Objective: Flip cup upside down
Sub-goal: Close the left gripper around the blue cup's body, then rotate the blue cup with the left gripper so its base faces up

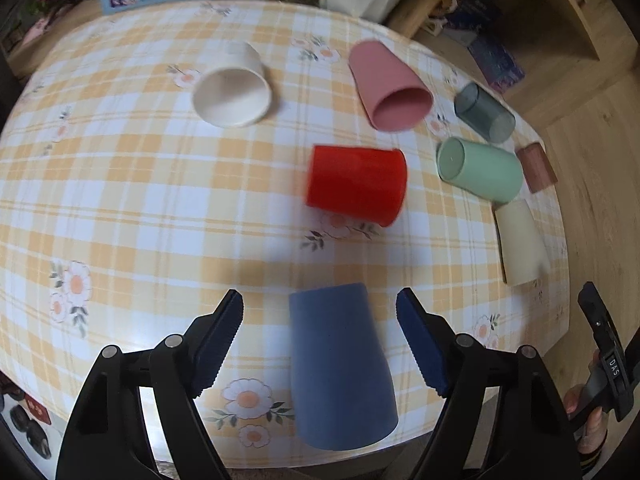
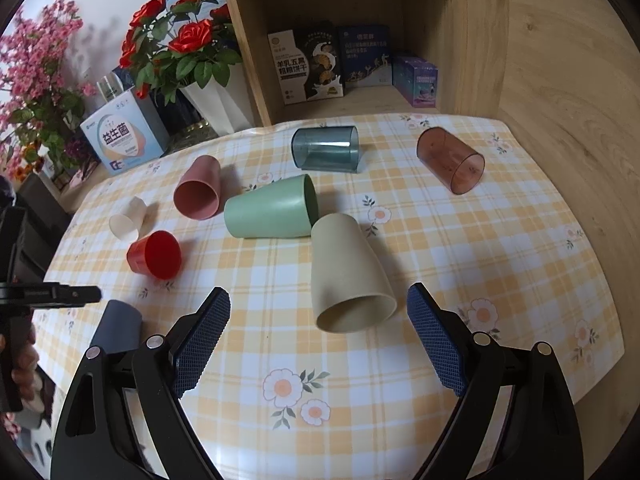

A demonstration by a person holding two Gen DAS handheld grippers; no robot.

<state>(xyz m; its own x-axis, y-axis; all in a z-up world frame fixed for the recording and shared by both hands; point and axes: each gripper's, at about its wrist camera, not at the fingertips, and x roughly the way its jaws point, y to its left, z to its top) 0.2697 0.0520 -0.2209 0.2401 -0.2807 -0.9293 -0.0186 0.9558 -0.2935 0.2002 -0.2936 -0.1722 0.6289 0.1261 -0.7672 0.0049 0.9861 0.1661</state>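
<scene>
Several cups lie on their sides on the checked tablecloth (image 1: 140, 200). In the left wrist view a blue cup (image 1: 340, 368) lies between the open fingers of my left gripper (image 1: 320, 320), untouched. A red cup (image 1: 356, 188) lies beyond it. In the right wrist view a beige cup (image 2: 348, 276) lies just ahead of my open right gripper (image 2: 318, 312), mouth towards me. The blue cup (image 2: 118, 326) shows at the left there, under the left gripper.
White (image 1: 232, 88), pink (image 1: 390, 88), grey-blue (image 1: 484, 112) and green (image 1: 480, 168) cups lie further off. A brown clear cup (image 2: 450, 160) lies at the far right. A wooden shelf (image 2: 360, 20), flower vases and a box (image 2: 124, 136) stand behind the table.
</scene>
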